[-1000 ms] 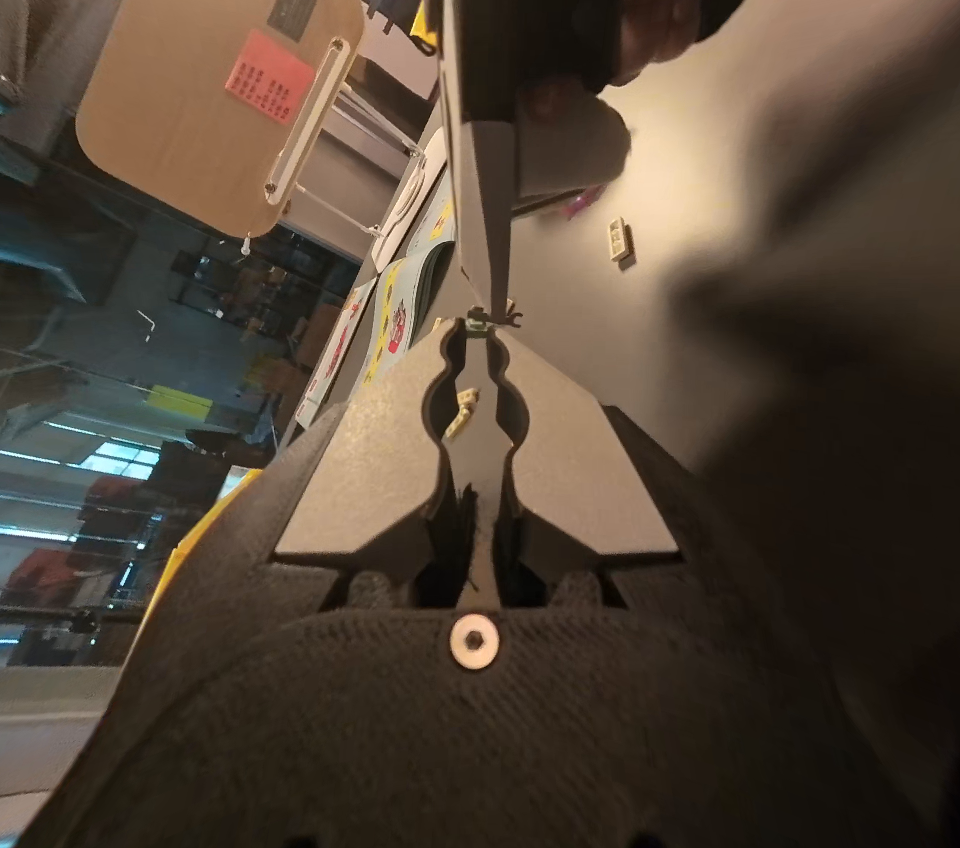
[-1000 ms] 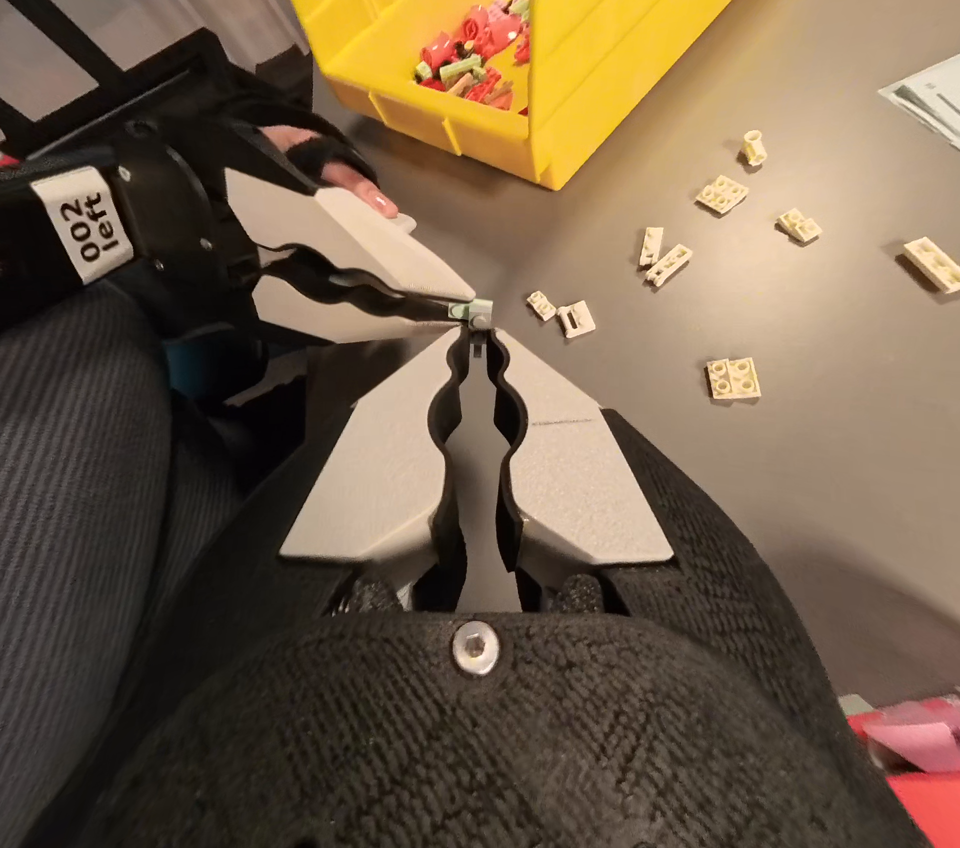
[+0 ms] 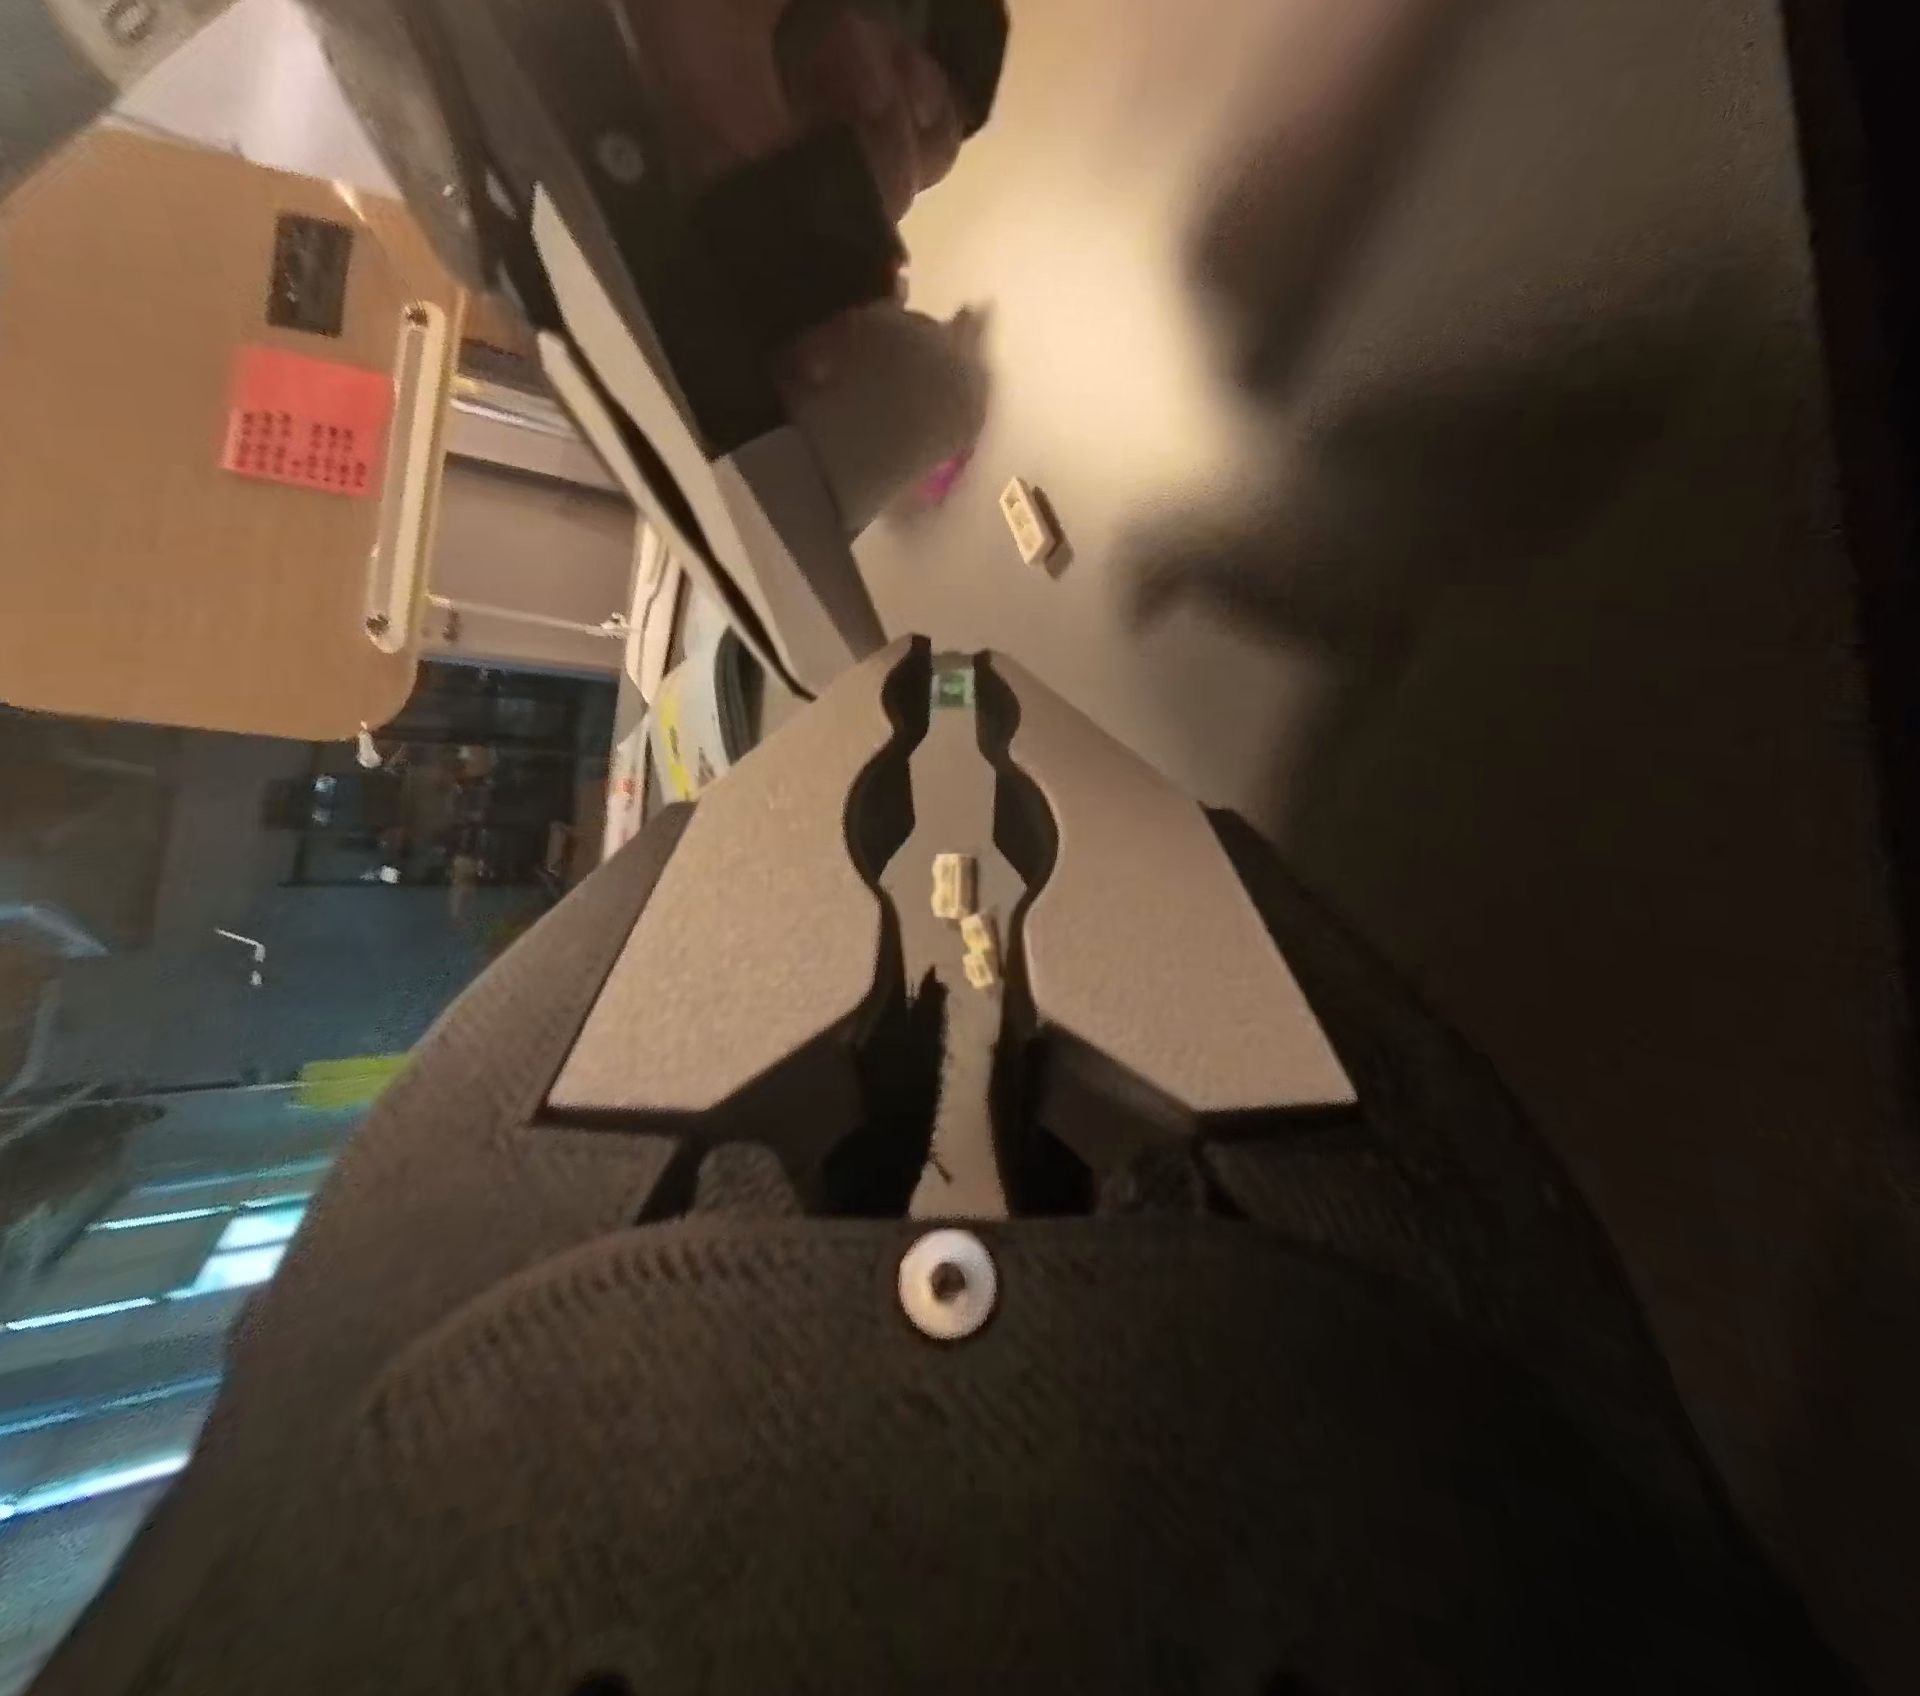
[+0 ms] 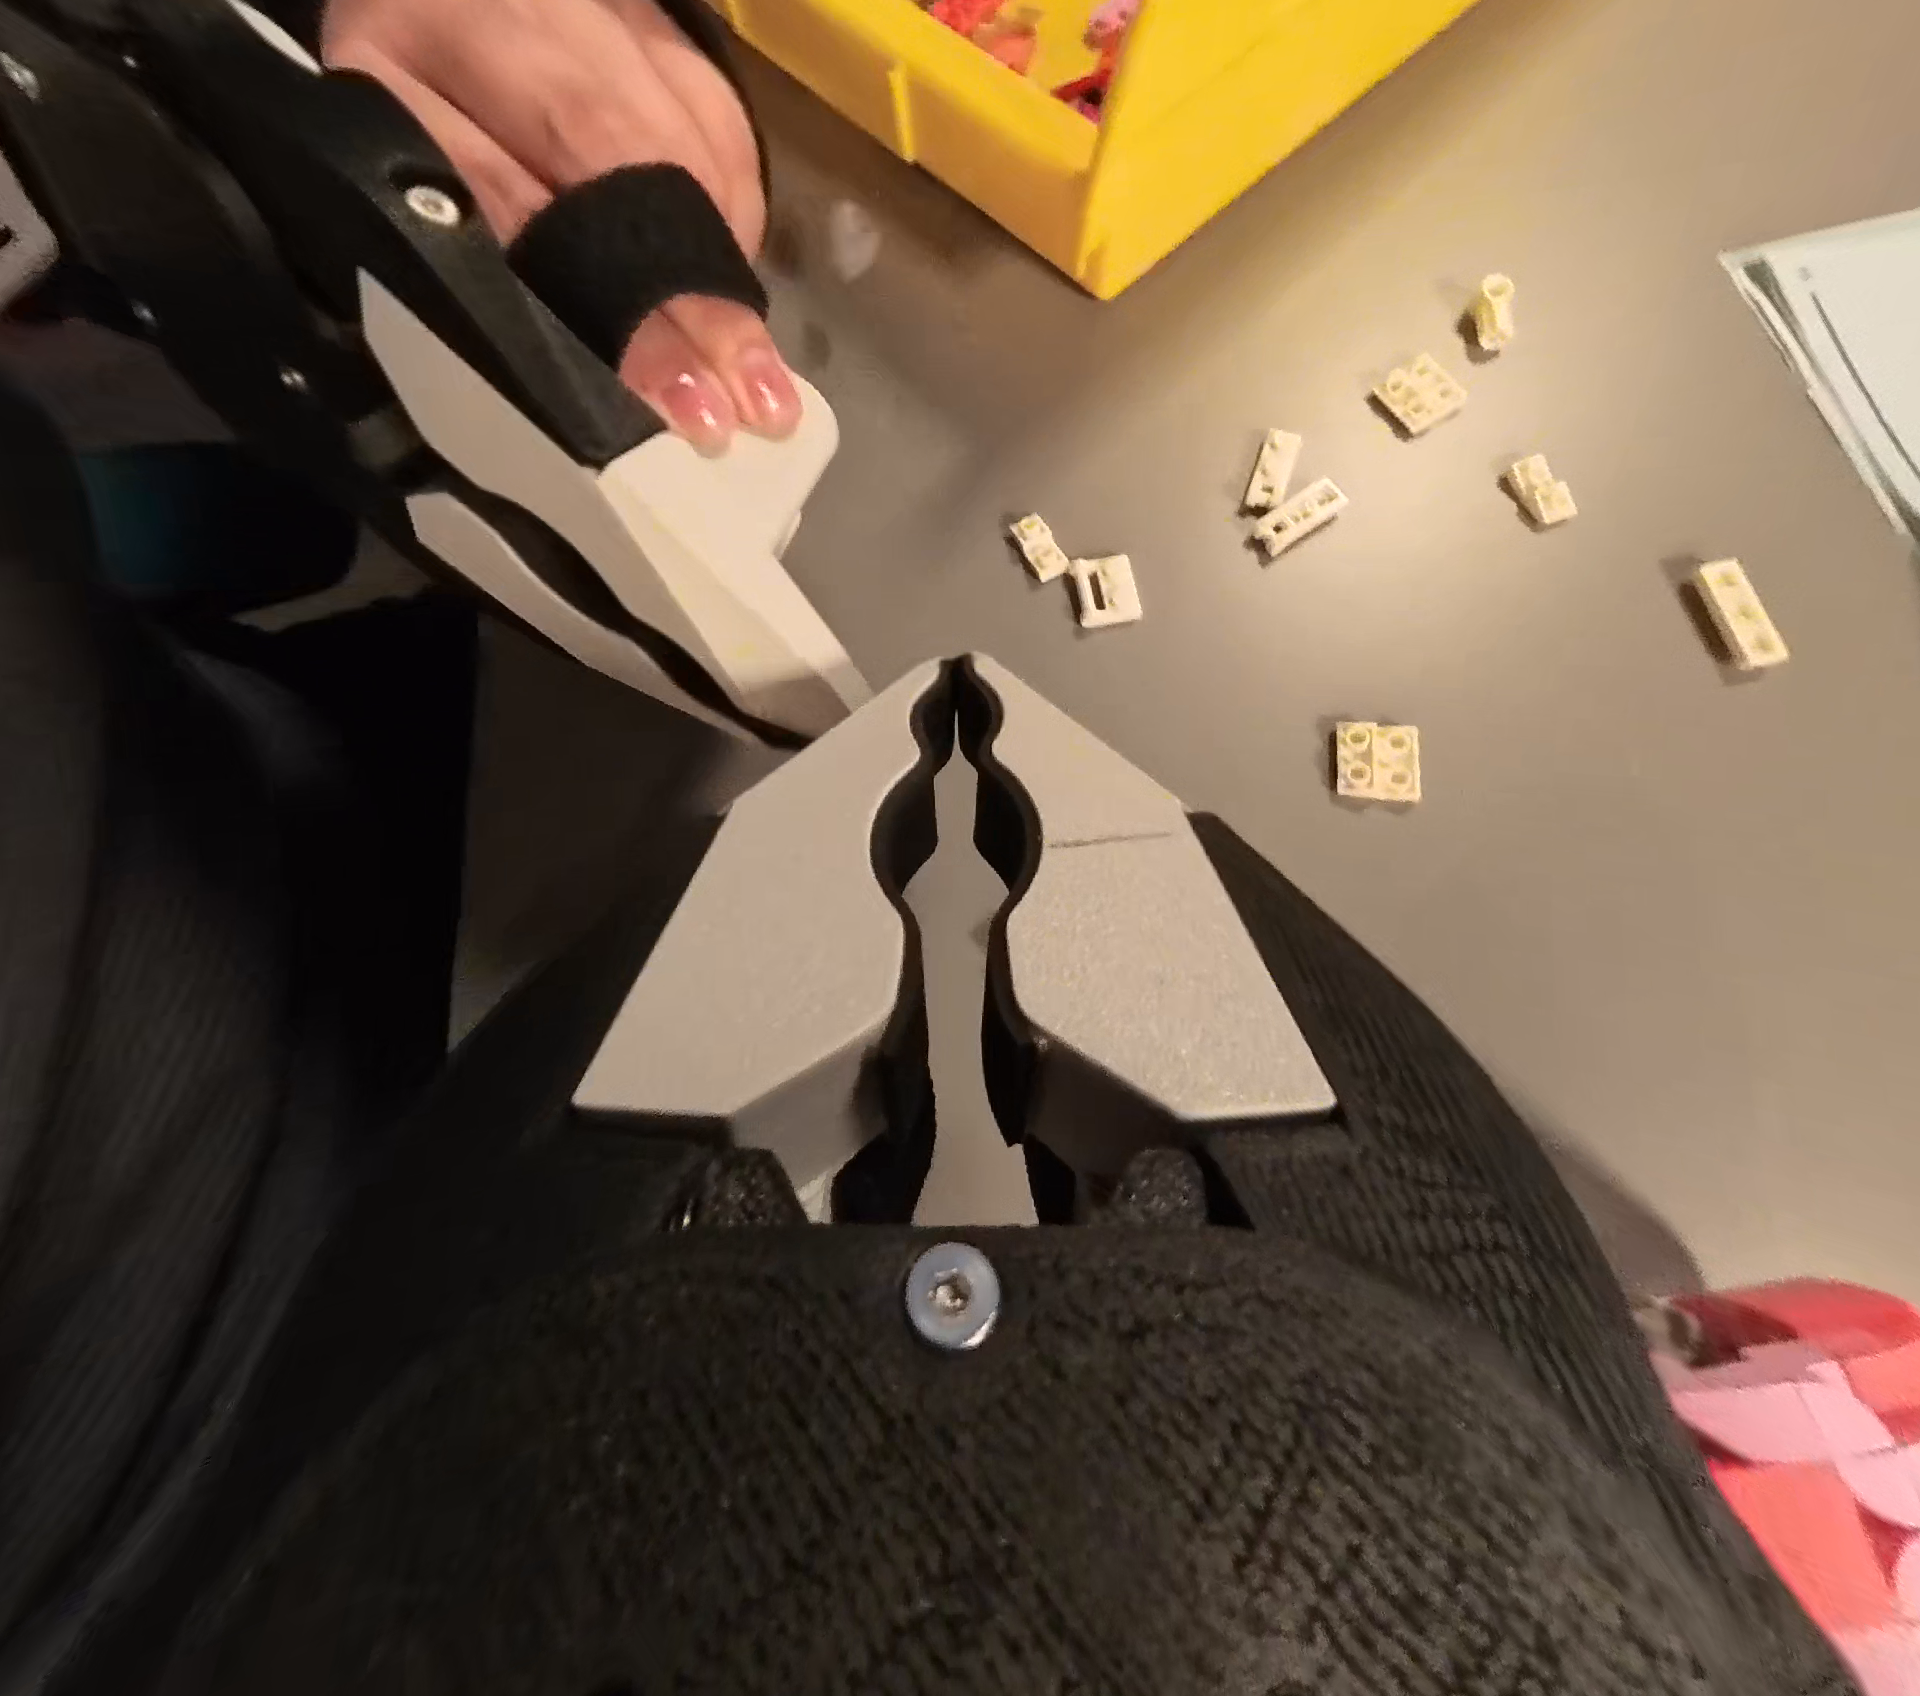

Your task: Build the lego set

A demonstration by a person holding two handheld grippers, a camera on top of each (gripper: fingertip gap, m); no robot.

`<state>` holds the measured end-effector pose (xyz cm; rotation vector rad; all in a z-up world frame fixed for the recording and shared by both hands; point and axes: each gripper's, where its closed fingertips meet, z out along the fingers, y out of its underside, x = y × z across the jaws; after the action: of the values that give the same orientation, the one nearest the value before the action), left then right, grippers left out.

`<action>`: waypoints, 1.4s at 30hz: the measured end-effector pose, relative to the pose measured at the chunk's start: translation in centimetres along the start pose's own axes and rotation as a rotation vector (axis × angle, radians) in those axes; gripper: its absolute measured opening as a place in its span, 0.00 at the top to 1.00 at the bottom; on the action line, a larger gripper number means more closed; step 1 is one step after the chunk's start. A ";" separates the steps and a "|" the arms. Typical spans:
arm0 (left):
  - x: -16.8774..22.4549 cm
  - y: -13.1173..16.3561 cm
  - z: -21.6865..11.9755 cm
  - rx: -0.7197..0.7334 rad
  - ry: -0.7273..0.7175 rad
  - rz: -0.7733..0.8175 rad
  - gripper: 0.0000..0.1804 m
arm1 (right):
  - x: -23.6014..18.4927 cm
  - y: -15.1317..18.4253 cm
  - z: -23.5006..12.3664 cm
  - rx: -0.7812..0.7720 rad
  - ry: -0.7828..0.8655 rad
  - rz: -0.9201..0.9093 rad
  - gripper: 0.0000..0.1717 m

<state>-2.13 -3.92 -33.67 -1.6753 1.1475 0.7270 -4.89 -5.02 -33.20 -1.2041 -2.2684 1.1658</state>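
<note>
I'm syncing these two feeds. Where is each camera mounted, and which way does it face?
Left wrist view: on the left claw, rolled sideways, looking along the grey table; its fingers pinch a small green piece.
Right wrist view: on the right claw, looking down at cream bricks and a yellow bin; a hand shows.
Shared: each shows the other claw.

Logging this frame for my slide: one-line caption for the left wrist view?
Left gripper pinches a small green brick at its fingertips, right gripper alongside.
</note>
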 end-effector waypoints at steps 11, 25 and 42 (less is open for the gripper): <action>-2.5 3.4 0.7 -0.079 -0.117 -0.256 0.96 | 3.6 0.1 -0.3 0.155 0.278 0.039 1.00; -15.5 5.0 -13.0 0.279 -0.657 -0.853 0.96 | 4.6 -3.3 -2.9 0.438 0.599 -0.186 1.00; -11.7 5.6 -14.4 0.284 -0.467 -1.108 0.96 | 3.8 -3.8 -3.7 0.491 0.665 -0.301 1.00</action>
<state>-12.31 -13.63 -20.40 -1.4814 -0.0821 0.1841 -7.01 -1.27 -28.30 -0.8455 -1.4881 0.9409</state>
